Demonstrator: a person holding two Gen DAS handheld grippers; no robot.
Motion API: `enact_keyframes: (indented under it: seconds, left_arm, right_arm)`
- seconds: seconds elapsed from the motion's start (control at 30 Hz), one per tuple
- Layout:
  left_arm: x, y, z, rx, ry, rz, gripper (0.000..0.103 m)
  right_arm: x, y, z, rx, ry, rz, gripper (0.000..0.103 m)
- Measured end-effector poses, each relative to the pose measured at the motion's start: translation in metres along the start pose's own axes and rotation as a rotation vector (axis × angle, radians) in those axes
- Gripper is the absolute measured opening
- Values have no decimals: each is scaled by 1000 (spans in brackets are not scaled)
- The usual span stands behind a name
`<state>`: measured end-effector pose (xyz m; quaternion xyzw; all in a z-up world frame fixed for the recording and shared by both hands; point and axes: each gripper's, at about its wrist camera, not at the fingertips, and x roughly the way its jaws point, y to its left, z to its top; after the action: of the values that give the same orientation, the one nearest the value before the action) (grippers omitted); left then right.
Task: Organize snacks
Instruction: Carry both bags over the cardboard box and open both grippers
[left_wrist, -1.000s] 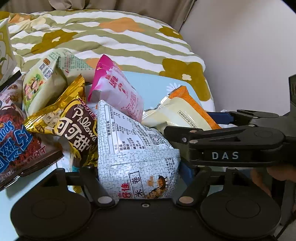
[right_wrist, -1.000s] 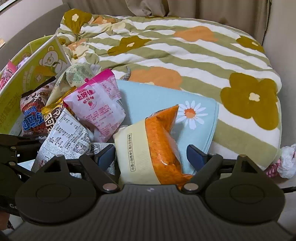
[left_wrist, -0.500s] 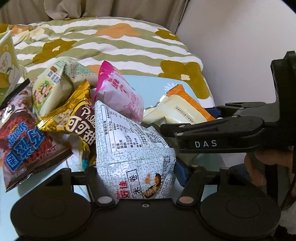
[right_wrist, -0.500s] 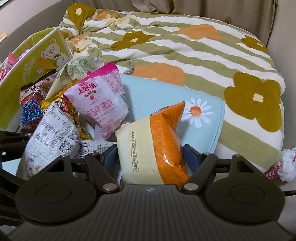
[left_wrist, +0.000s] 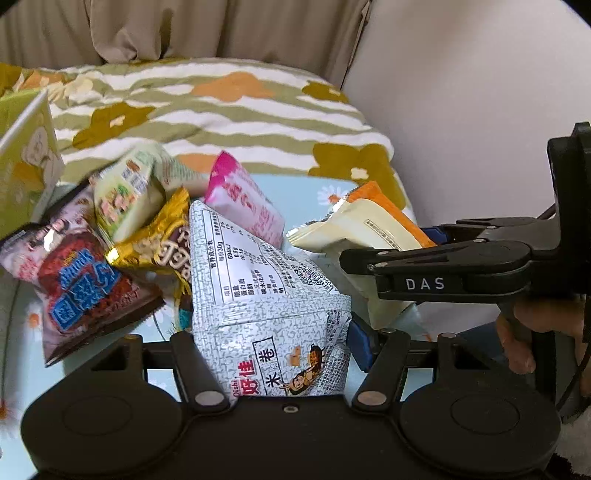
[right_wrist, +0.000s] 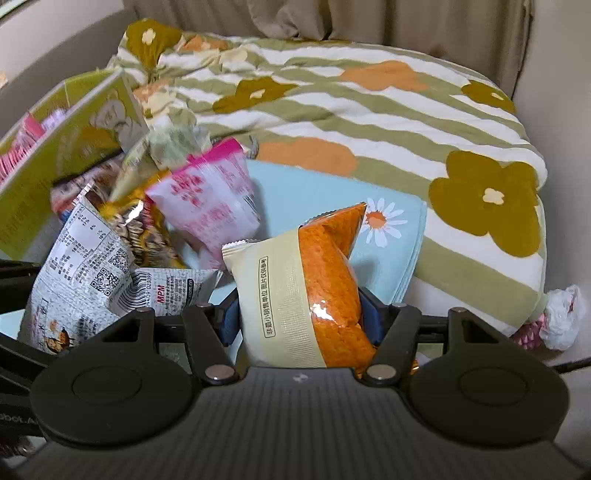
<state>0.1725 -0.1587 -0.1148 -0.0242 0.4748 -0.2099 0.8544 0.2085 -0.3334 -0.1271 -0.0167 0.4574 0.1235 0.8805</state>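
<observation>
My left gripper (left_wrist: 271, 332) is shut on a grey-white rice roll snack bag (left_wrist: 258, 280) and holds it upright above the light blue cloth (left_wrist: 303, 195). My right gripper (right_wrist: 299, 314) is shut on a cream and orange snack bag (right_wrist: 310, 291); that bag also shows in the left wrist view (left_wrist: 369, 229). The grey-white bag shows at the left of the right wrist view (right_wrist: 77, 273). A pink bag (left_wrist: 243, 210), a gold bag (left_wrist: 159, 240), a dark red-brown bag (left_wrist: 81, 288) and a pale green bag (left_wrist: 125, 195) lie piled behind.
A green cardboard box (right_wrist: 62, 147) with a bear print stands at the left, with packets inside. A flowered striped blanket (right_wrist: 369, 110) covers the bed behind. A wall (left_wrist: 480, 110) is at the right. A pink and white bundle (right_wrist: 554, 321) lies at the bed's right edge.
Both grippers have lifted with their bags, so the pile sits lower and farther off. The right gripper's fingers have closed in on the cream and orange bag.
</observation>
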Motion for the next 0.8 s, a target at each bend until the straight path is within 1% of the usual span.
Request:
enact_keyframes:
  seconds: [0.17,0.3,0.4,0.57,0.67,0.8]
  left_arm:
    - [-30,5,3,-16,-63,-2,67]
    - [-62,16,8,-27,-136,39,67]
    - [-87,31,12,-57,-195,83,67]
    - [-127,65,21,-110,-282,165,67]
    - [-152,90,27,-132,-326,199,67]
    - [-182,129,37,-147,-370,237,67]
  right_arm:
    - [-30,10,5,10,-46,-9,78]
    - [-52,24,16,14,-93,5,78]
    - [-65,38,26,15,-125,32,78]
    - [-78,70,51,1,-175,102,78]
    - [-81,95,66,-6,-195,136,78]
    - [-82,129,89,17,-210,179,78]
